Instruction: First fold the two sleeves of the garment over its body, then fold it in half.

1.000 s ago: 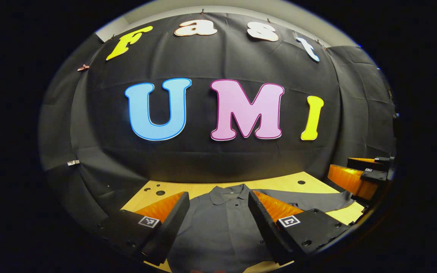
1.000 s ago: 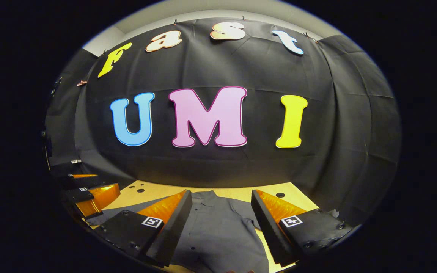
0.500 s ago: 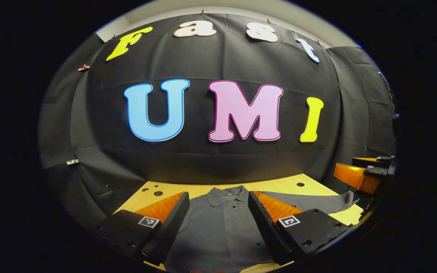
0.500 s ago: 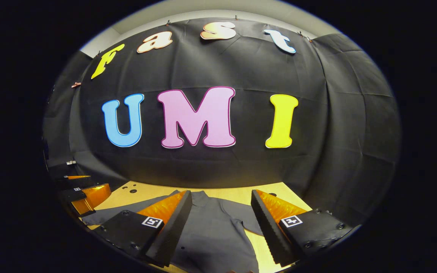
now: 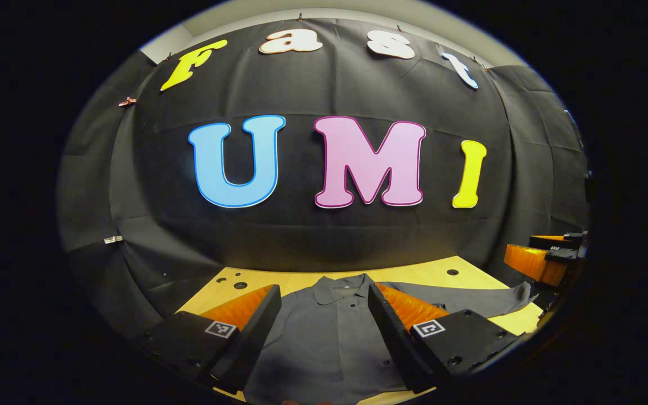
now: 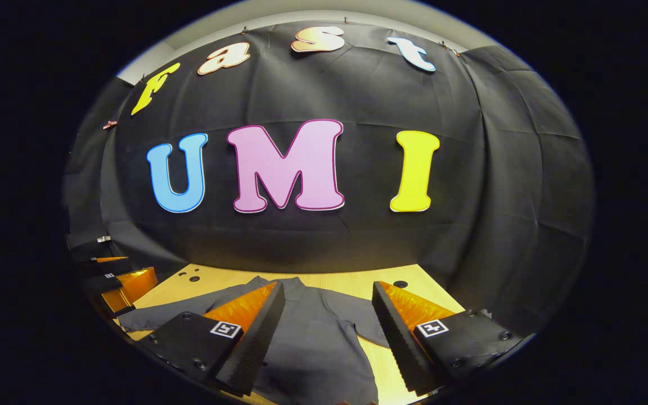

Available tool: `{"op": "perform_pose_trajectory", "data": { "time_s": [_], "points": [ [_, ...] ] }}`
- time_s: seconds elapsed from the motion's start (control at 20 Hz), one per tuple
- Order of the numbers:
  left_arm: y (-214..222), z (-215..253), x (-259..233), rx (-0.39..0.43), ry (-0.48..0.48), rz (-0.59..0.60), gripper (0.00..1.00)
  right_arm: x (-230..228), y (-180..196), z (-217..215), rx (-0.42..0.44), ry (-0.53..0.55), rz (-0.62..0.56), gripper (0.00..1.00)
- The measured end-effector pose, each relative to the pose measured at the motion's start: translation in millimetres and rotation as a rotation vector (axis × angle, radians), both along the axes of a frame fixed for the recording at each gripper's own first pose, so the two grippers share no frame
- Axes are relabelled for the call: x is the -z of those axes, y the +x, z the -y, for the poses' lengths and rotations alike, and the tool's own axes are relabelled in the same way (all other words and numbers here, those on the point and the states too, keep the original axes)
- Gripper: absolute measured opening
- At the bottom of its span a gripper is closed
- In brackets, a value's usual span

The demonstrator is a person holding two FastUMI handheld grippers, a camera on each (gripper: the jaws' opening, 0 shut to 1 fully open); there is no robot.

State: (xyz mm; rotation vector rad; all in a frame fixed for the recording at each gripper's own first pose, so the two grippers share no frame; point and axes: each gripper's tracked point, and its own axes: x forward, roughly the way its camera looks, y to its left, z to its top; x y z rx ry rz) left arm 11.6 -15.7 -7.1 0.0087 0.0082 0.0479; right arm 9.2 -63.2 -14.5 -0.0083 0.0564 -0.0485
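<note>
The booth's black cloth wall point(image 5: 324, 236) rises behind everything, hanging in soft creases. At its foot stands the pale wooden desk point(image 5: 414, 273) with a few round holes near its far edge.

Spread flat on the desk lies the dark grey long-sleeved button-front garment point(image 5: 329, 337), collar toward the wall and buttons running down its front. In the left gripper view one sleeve point(image 5: 470, 301) stretches out across the desk toward the far side, lying flat and unfolded; in the right gripper view the garment point(image 6: 313, 337) shows a sleeve point(image 6: 158, 315) reaching out the other way and a shorter stretch of cloth point(image 6: 360, 323) spread under that gripper.

The left gripper point(image 5: 324, 295) hangs above the garment's chest, released, its fingers wide apart with nothing between them and clear of the cloth. The right gripper point(image 6: 328, 292) hovers over the garment likewise, released and gripping nothing; it also appears at the edge of the left gripper view point(image 5: 543, 259), past the end of the outstretched sleeve.

Smallest, dark buttons point(image 5: 352, 304) dot the placket.
</note>
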Motion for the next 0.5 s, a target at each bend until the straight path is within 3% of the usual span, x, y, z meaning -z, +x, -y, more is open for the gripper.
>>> {"op": "perform_pose_trajectory", "data": {
  "time_s": [0.2, 0.5],
  "points": [
    [3.9, 3.3, 5.6, -0.005, 0.000, -0.019, 0.98, 7.2, 5.9, 15.5, 0.019, 0.035, -0.034, 0.97],
    [11.9, 8.1, 15.3, -0.024, -0.003, -0.048, 0.98, 25.8, 12.0, 89.3, 0.172, 0.101, -0.098, 0.97]
  ]
}}
